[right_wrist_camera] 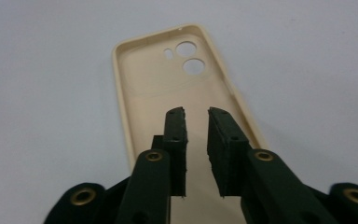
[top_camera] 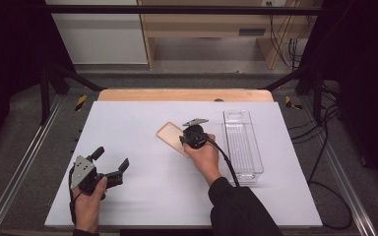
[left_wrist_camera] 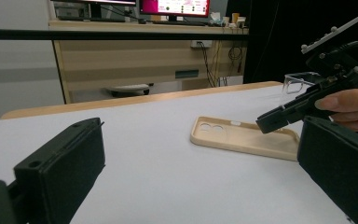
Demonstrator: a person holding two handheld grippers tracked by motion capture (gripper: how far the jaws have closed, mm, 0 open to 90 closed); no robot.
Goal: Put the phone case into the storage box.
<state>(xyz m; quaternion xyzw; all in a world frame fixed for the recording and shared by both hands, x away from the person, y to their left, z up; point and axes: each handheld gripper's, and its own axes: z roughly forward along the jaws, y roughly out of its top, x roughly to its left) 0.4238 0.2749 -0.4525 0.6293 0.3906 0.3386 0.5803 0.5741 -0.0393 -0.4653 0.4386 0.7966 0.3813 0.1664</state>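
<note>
Item: beige phone case, lying open side up on the white worktop, just left of the clear plastic bin, camera cut-outs at the end away from the person.

Right gripper: being held above the near end of the phone case, jaws parted by a narrow gap with nothing pinched between them. In the right gripper view the gripper is being aimed along the case; contact with it cannot be told.

Left gripper: being held low over the worktop, well to the near left of the phone case, jaws spread wide and holding nothing.

Progress: judged early. The case is being approached, not yet gripped or lifted. The bin is standing empty. Remaining, as judged: closing on the case, lifting it, probably placing it in the bin.
</note>
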